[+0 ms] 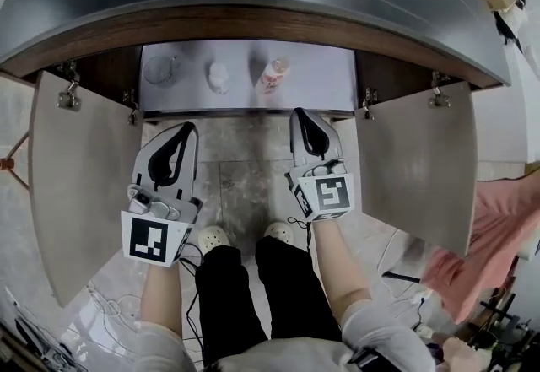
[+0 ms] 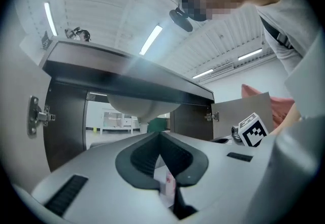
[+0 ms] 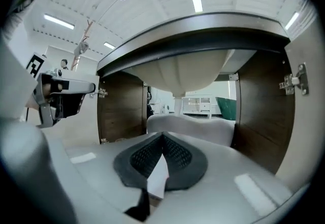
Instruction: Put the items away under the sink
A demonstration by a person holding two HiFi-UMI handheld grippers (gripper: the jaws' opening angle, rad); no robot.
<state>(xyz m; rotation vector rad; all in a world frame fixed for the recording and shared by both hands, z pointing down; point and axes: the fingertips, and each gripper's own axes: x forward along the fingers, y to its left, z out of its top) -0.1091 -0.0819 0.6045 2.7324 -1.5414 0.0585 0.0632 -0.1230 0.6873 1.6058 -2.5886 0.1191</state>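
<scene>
**Three items sit under the sink; both grippers are clenched and empty.**

The cabinet (image 1: pixel 325 79) is seen at 12 o'clock. On its floor a glass (image 1: pixel 160 69) stands at 11, a white lump (image 1: pixel 218 77) at 12 and a bottle (image 1: pixel 274 73) toward 1, all well apart. The left gripper (image 1: pixel 186 126) and right gripper (image 1: pixel 298 114) are held level before the opening, jaws pressed together, with nothing grasped. The stowing is judged nearly done, but the left door (image 1: pixel 80 185) at 9 and the right door (image 1: pixel 413 168) at 3 are not yet shut. With clenched jaws a door edge could only be pushed, so a slip may be expected. A hard swing could shake the cabinet and tip the upright bottle. Cables (image 1: pixel 110 309) by the feet could be snagged.
</scene>
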